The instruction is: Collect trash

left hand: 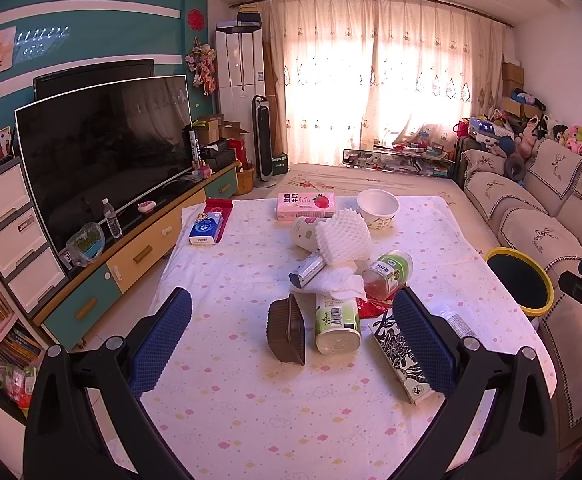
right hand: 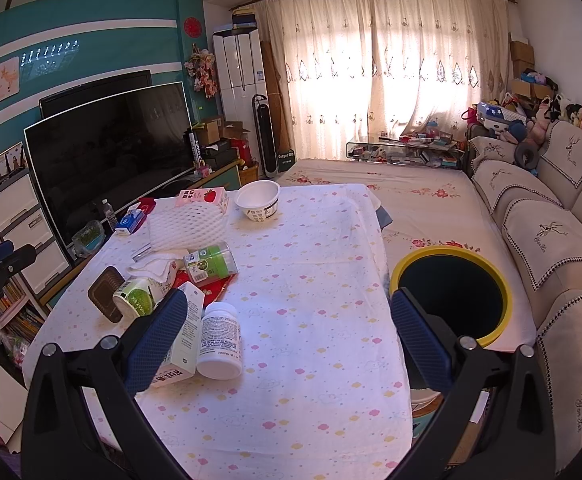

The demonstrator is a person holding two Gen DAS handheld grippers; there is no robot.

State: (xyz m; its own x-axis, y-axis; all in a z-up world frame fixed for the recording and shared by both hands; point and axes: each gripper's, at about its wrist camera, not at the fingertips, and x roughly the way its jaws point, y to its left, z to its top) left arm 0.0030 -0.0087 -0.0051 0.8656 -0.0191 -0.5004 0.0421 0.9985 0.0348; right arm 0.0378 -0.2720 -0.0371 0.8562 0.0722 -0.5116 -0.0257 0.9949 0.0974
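Observation:
Trash lies on a table with a pastel-dotted cloth (left hand: 251, 400): a brown plastic tray (left hand: 286, 330), a green-labelled cup on its side (left hand: 337, 326), a patterned carton (left hand: 397, 354), white foam netting (left hand: 343, 238), a white bowl (left hand: 378, 207) and a pink milk carton (left hand: 306, 206). A white pill bottle (right hand: 219, 340) lies by my right gripper's left finger. A yellow-rimmed bin (right hand: 453, 294) stands right of the table. My left gripper (left hand: 291, 344) is open and empty above the tray and cup. My right gripper (right hand: 287, 340) is open and empty over the cloth.
A large TV (left hand: 103, 148) on a low cabinet runs along the left. A beige sofa (right hand: 551, 240) with plush toys runs along the right. A blue tissue pack (left hand: 206, 229) lies at the table's far left. A floral mat (right hand: 411, 192) lies beyond the table.

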